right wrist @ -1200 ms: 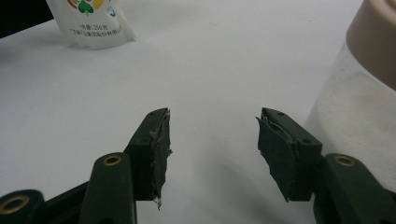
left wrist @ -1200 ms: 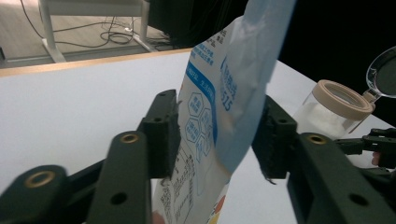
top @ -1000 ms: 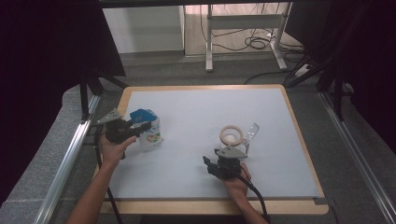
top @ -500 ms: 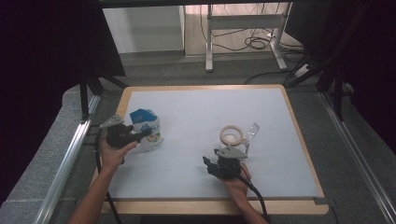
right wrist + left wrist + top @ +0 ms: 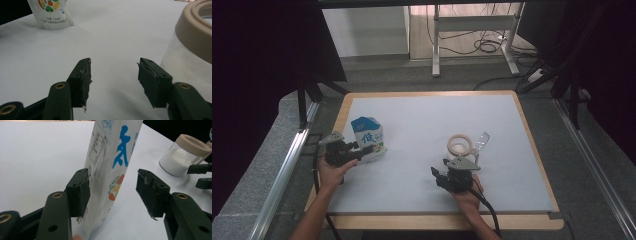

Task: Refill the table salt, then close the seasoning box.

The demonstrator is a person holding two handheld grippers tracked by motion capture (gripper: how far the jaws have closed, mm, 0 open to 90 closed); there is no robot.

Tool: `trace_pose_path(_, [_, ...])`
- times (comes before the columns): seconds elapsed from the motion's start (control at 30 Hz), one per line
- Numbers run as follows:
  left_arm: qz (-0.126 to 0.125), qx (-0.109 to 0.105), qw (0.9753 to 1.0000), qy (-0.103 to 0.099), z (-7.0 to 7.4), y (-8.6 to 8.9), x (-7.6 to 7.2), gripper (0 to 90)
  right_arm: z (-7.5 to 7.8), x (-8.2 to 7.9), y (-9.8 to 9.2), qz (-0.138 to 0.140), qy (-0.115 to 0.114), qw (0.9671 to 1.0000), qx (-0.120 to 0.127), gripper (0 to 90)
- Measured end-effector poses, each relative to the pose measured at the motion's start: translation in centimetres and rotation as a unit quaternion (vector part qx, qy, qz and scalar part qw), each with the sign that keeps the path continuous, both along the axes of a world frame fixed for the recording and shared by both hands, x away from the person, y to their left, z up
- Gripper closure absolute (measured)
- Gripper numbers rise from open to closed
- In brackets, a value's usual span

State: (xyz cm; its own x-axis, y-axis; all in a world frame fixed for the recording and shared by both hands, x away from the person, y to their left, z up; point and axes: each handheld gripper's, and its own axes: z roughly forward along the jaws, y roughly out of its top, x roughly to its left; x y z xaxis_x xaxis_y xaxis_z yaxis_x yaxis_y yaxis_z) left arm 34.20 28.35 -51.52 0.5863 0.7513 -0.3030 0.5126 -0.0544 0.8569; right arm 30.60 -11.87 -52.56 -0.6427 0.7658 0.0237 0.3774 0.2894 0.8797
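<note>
Your left claw [image 5: 112, 192] has closed in from the surface's edge onto the white-and-blue stand-up pouch [image 5: 110, 170], spread around it, one pad touching; squeezing looks next. Your right claw [image 5: 113, 80] waits released beside the clear beige-lidded jar [image 5: 192, 42].

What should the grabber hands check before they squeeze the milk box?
1. Milk carton between the left gripper's jaws: ok.
2. Both pads touching the carton: not ok; one pad touches, the other stands apart.
3. Carton standing upright on the white table: ok.
4. Right gripper open: ok, nothing between its jaws.
5. Jar with the beige lid well apart from the carton: ok.
6. Jar lid screwed tight: cannot tell.
</note>
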Motion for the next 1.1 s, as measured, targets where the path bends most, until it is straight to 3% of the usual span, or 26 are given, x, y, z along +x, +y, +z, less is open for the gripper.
trace_pose_path(0.37, [0.005,0.007,0.9998,0.018,-1.0,0.0,-0.5,43.0,0.8,-0.5,-0.9,0.0,-0.01,0.9999,0.006,44.4])
trace_pose_path(0.83, [0.011,0.018,0.9995,0.023,-1.8,-0.3,-1.1,41.7,1.9,-1.2,-3.6,0.01,-0.015,0.9998,0.011,45.3])
trace_pose_path(0.93, [0.013,0.02,0.9994,0.026,-1.9,-0.3,-1.2,41.5,2.1,-1.3,-4.3,0.016,-0.019,0.9996,0.012,52.1])
trace_pose_path(1.1, [0.011,0.019,0.9995,0.024,-1.9,-0.2,-1.3,41.4,3.0,-2.1,-5.7,0.008,-0.042,0.999,0.01,81.7])
